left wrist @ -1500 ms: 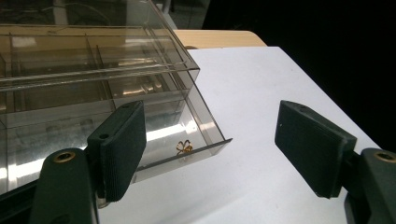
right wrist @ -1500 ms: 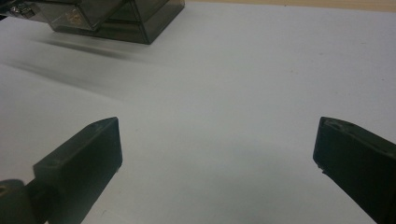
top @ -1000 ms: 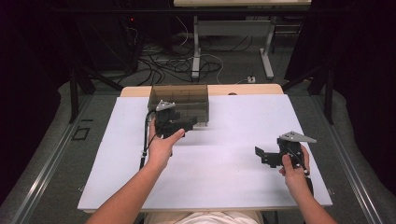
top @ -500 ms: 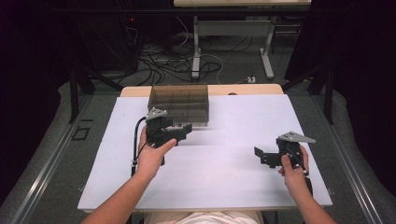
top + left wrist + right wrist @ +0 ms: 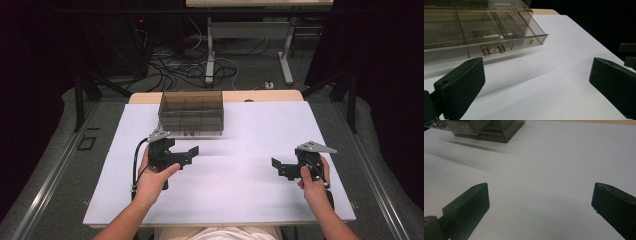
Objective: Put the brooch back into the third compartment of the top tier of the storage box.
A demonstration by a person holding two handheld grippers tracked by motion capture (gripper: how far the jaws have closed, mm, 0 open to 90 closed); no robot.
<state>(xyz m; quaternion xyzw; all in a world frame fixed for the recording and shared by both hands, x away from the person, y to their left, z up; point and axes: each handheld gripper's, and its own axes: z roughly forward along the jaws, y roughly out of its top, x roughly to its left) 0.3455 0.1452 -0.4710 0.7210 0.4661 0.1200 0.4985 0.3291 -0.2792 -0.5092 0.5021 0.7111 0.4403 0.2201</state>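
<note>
Apparently early stage: smoky drawer box [image 5: 191, 113] sits upper centre of bench [image 5: 240, 200], drawer handle [image 5: 493, 49] untouched. Left tool [image 5: 186, 155] and right tool [image 5: 281, 168] both spread apart, holding nothing.

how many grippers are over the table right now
2. The left gripper sits just in front of the smoky clear drawer box, jaws wide apart. The right gripper is at the right side over the white table, also wide apart, holding nothing.
</note>
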